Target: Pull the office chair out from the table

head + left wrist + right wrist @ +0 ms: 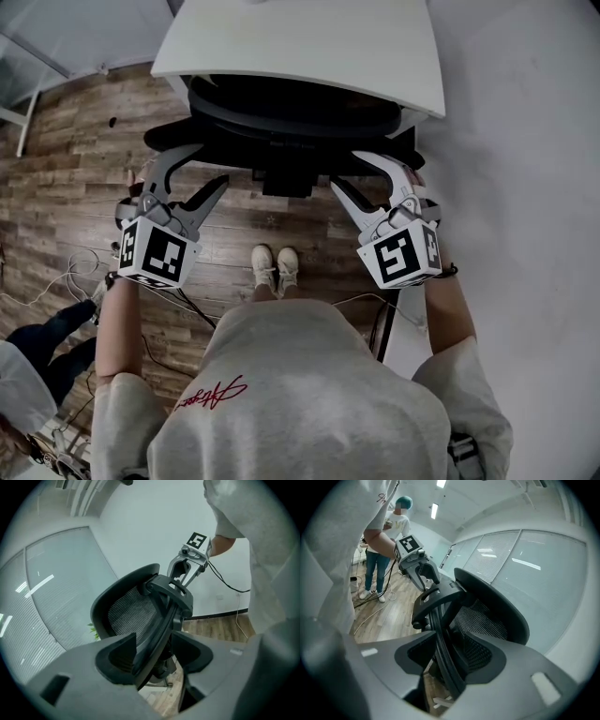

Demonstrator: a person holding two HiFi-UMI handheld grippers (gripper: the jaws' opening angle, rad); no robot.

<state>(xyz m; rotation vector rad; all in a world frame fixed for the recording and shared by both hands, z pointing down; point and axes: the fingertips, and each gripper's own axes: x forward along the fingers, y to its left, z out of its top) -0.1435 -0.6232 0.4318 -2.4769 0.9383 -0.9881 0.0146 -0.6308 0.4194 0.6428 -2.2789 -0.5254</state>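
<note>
Nearest the camera, the left gripper (pixel 214 164) and the right gripper (pixel 345 169) each hold their grey jaws wide apart, straddling opposite side rims of the black mesh-backed office chair (pixel 281 117) without pinching them. The chair stands tucked in, its seat beneath the white rounded tabletop (pixel 309 47), on the brown wood-plank floor (pixel 75 178).

The black office chair with a mesh back (pixel 291 122) shows at 12 o'clock in the head view, against the plain white tabletop (pixel 309 42). A brown wood-plank floor (pixel 84 178), streaked light and dark, fills 9 o'clock. The grey left gripper (pixel 214 163) and grey right gripper (pixel 345 169) each carry black-and-white square markers. At 6 o'clock, a light grey sweatshirt (pixel 309 384) bears red script; the shoes (pixel 275 267) are white
</note>
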